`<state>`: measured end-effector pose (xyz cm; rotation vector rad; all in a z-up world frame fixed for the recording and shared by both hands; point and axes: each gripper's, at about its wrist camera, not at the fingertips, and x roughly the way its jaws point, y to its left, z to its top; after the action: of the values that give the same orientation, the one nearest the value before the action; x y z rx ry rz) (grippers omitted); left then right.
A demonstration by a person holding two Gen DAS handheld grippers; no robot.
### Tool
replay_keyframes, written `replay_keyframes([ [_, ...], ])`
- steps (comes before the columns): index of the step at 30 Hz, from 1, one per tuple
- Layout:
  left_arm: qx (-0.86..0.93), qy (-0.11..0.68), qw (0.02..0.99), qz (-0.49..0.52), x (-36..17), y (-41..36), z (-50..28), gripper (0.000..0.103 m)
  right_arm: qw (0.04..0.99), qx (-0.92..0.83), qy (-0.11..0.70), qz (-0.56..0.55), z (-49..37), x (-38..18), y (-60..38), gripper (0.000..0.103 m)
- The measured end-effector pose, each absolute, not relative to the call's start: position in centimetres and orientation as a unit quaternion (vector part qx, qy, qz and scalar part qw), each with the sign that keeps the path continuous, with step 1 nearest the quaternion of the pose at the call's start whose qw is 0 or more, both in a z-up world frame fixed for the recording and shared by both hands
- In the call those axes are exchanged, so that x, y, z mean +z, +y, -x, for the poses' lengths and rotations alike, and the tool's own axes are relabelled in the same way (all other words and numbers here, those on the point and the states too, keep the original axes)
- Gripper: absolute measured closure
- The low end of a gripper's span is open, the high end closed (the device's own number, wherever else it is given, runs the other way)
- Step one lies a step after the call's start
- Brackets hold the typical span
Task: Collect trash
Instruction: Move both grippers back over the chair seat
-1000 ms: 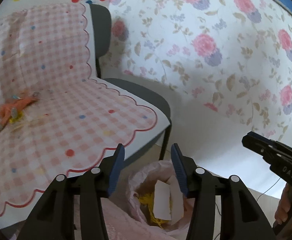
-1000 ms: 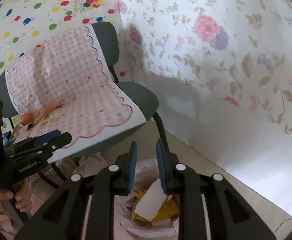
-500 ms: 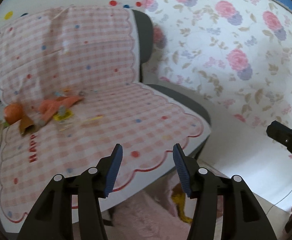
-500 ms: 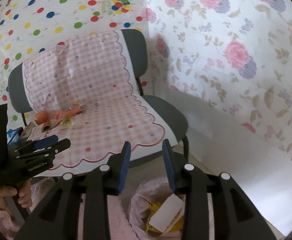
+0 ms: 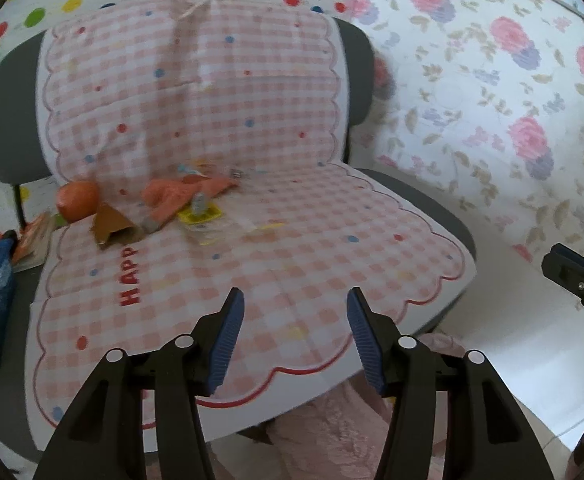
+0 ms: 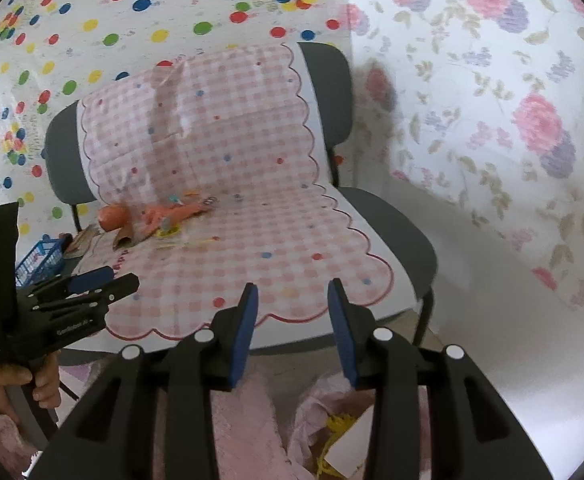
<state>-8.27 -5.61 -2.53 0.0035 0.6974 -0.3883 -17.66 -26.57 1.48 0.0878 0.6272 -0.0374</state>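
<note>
Orange wrapper [image 5: 179, 196] w/ other scraps on chair mat [image 5: 292, 248]: prob light, crinkly, pinch a raised edge. Both hand-held grippers, left [image 5: 294, 336] & right [image 6: 292, 330], opening, nothing between.

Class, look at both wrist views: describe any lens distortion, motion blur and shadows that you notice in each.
Left wrist view: fisheye curvature bows the chair, dark corners ring the frame, and the trash pile looks slightly smeared. Right wrist view: the same bulge and dark corners; the floral wall is blurred, and the chair back casts a soft shadow on it.
</note>
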Motion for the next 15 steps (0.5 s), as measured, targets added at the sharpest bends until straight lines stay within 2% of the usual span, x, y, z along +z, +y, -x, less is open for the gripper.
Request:
replay_keyframes([
  [7,-0.132,0.333,0.934,0.004,-1.5,-3.4,7.5,0.038,0.953,0.012,0.297,-0.056,16.0,1.8,-26.5,0.067],
  [15,-0.099,0.348,0.932,0.012,-2.4,-2.5,6.5,0.037,0.953,0.04,0.289,-0.083,14.2,0.9,-27.0,0.067],
])
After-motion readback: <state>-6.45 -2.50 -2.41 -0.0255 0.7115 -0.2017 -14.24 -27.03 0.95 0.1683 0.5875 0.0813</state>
